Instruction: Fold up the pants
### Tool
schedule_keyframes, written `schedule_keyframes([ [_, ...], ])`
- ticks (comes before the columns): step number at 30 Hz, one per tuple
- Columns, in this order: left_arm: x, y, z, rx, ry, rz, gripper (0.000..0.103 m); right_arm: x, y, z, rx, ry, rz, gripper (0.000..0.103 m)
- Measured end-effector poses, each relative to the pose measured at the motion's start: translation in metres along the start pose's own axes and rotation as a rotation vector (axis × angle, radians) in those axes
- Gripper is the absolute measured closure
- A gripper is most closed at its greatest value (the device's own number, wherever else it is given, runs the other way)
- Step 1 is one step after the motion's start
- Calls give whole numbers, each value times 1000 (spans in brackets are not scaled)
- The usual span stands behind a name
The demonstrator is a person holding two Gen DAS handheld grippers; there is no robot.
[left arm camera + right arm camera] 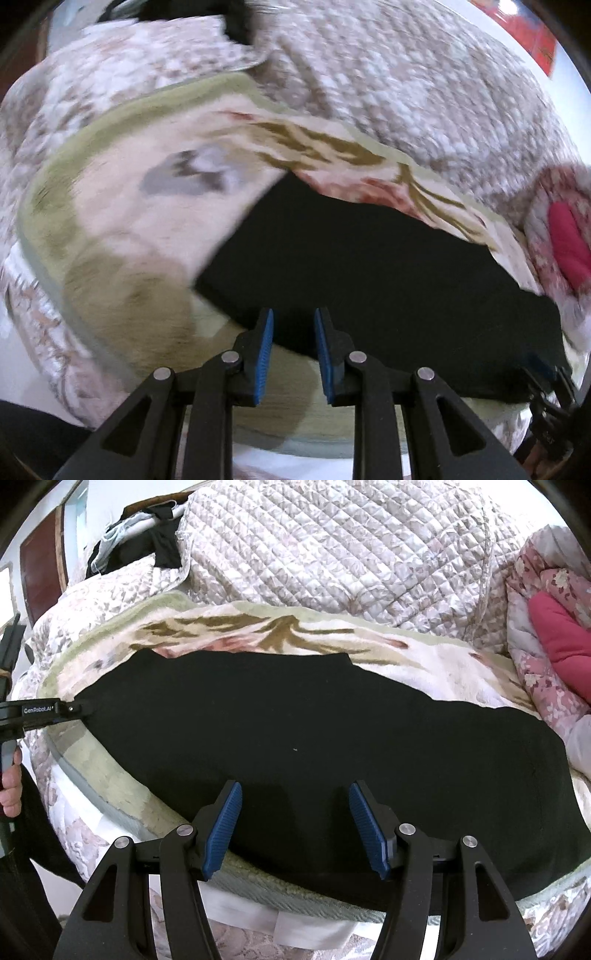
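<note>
Right wrist: pants [295, 738] flat on blanket [221, 624] (on bed); right gripper [295, 825] fingers apart, left gripper [293, 354] fingers slightly apart, both empty.

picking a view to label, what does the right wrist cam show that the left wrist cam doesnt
Only the right wrist view shows the whole black pants laid flat, the person's hand at the left edge, and dark clothes heaped behind the quilt.

Only the left wrist view, which is motion-blurred, shows a grey patch in the blanket's print and a red object at top right.

Both show the pants on the floral blanket, the quilted bedspread, the pink cushion, and both tools: left tool narrowly open, right tool wide open.
</note>
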State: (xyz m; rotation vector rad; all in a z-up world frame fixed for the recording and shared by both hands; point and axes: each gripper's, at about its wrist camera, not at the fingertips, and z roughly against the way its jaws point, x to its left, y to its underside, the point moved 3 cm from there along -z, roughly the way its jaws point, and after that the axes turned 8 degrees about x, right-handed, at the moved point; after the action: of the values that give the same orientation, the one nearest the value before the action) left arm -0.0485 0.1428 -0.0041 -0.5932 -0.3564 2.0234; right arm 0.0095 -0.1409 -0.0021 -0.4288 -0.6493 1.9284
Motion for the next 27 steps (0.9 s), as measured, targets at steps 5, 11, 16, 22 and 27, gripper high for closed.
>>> schedule_keyframes([
  [5,16,10,5,6,56,79,72,-3,-2,2,-12,-11,-15,42],
  [11,12,13,-1,-6,91,85,58,-3,-2,1,-13,-20,-18,42],
  [16,14,2,-12,-24,105,106,57,-4,-1,0,-12,-24,-32,42],
  [22,6,-8,-21,-59,43,87,58,-6,-2,1,-22,-32,-52,42],
  [27,9,-17,-18,-56,16,96,95,-9,-2,6,-37,-36,-58,42],
])
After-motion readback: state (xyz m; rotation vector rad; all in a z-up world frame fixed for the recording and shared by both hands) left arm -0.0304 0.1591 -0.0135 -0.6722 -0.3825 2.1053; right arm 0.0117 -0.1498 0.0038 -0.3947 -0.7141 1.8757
